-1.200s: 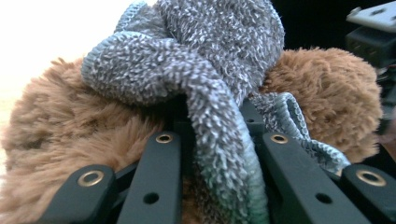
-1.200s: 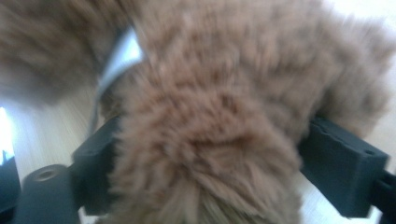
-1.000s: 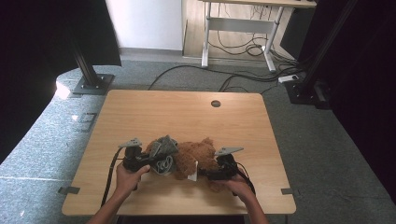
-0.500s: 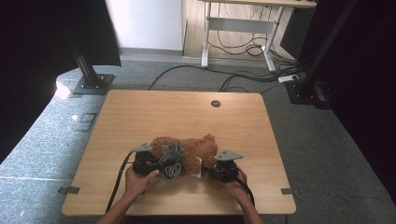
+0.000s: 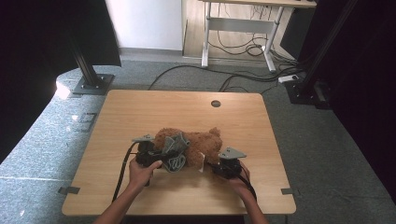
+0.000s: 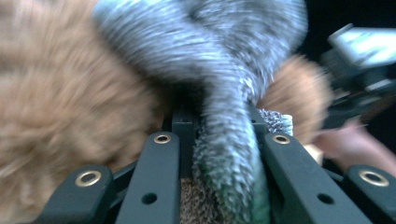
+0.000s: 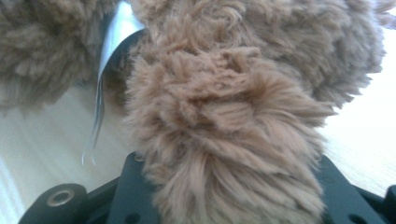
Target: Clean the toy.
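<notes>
The brown plush toy lies on the tabletop between both tongs. The left tongs clench its grey scarf; the right tongs clench a furry limb. Both hands reach in low from the near edge.

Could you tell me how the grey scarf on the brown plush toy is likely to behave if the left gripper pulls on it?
The grey scarf looks knitted and twisted between the left gripper's jaws, so it will probably stay floppy and stretch. It is wound on the brown plush toy, so the soft, probably light toy may drag along the table.
</notes>
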A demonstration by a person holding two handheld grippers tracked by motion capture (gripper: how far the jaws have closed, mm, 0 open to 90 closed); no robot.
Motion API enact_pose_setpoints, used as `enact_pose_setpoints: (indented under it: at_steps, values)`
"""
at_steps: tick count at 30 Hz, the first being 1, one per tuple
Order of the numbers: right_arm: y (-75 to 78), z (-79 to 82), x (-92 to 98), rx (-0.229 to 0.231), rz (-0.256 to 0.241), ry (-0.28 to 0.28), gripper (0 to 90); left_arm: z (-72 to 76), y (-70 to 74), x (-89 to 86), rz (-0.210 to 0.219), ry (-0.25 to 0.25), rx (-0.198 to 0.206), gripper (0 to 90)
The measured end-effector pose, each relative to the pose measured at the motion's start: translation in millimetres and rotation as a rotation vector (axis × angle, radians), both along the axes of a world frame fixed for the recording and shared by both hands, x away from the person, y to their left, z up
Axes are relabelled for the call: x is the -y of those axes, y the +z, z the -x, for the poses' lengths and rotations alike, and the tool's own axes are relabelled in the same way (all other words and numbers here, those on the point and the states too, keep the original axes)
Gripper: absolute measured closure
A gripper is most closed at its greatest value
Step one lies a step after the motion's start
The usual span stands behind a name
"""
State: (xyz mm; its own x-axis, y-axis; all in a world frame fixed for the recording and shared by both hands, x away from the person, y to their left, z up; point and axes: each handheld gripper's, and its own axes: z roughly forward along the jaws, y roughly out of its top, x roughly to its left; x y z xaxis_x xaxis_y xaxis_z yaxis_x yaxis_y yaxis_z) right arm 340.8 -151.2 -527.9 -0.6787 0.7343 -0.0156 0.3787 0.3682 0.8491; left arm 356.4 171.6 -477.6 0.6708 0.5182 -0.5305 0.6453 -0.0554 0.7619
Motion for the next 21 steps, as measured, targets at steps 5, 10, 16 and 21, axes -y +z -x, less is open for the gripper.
enact_pose_setpoints:
  at_steps: [5,10,16,21]
  values:
    - [-1.5,6.5,-3.9,0.013,0.037,0.012,59.9,-5.8,46.6,10.2,0.027,-0.014,0.089,74.2]
    - [-3.0,7.7,-2.9,0.006,0.027,0.017,59.8,-30.3,63.5,41.0,0.020,-0.036,0.068,74.1]
    - [-4.8,7.9,-0.8,0.001,0.005,0.024,58.5,-41.8,34.9,77.1,-0.159,-0.077,0.010,73.8]
    - [-7.1,8.5,1.4,-0.001,-0.002,0.045,55.5,-38.5,15.4,53.6,-0.126,-0.025,-0.011,74.1]
